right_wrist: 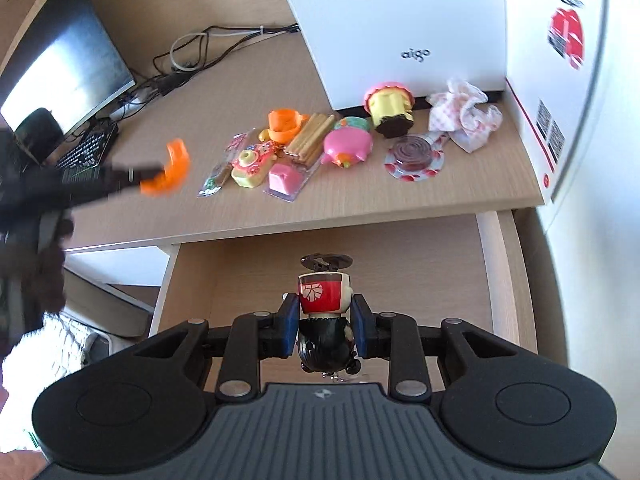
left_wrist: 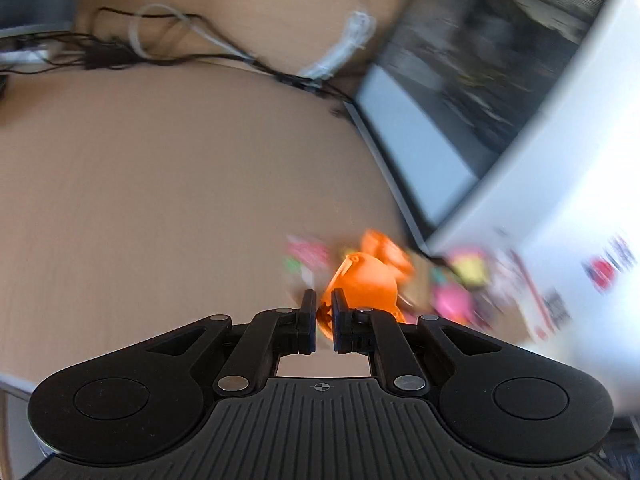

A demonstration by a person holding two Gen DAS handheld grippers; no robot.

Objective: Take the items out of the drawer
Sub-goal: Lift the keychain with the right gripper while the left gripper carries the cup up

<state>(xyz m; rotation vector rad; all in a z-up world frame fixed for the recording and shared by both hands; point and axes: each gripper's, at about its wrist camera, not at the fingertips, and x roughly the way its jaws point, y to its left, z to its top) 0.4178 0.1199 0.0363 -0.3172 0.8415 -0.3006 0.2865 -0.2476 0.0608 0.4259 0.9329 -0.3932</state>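
Note:
In the right wrist view my right gripper (right_wrist: 326, 309) is shut on a small doll (right_wrist: 323, 299) with black hair and a red and white body, held above the open wooden drawer (right_wrist: 240, 280). My left gripper (left_wrist: 323, 307) is shut on an orange plastic toy (left_wrist: 366, 280), held over the desk (left_wrist: 160, 200). From the right wrist view that left gripper (right_wrist: 146, 175) appears blurred at the left with the orange toy (right_wrist: 170, 166) in it, above the desktop beside a row of taken-out toys.
On the desk lie an orange cup (right_wrist: 284, 122), biscuit sticks (right_wrist: 311, 138), a pink pig toy (right_wrist: 347, 145), a yellow cupcake toy (right_wrist: 390, 106), a checked cloth (right_wrist: 464, 114) and a round candy pack (right_wrist: 412, 157). A white box (right_wrist: 400, 20) stands behind them. A monitor (right_wrist: 68, 64) and keyboard (right_wrist: 84, 148) are at left.

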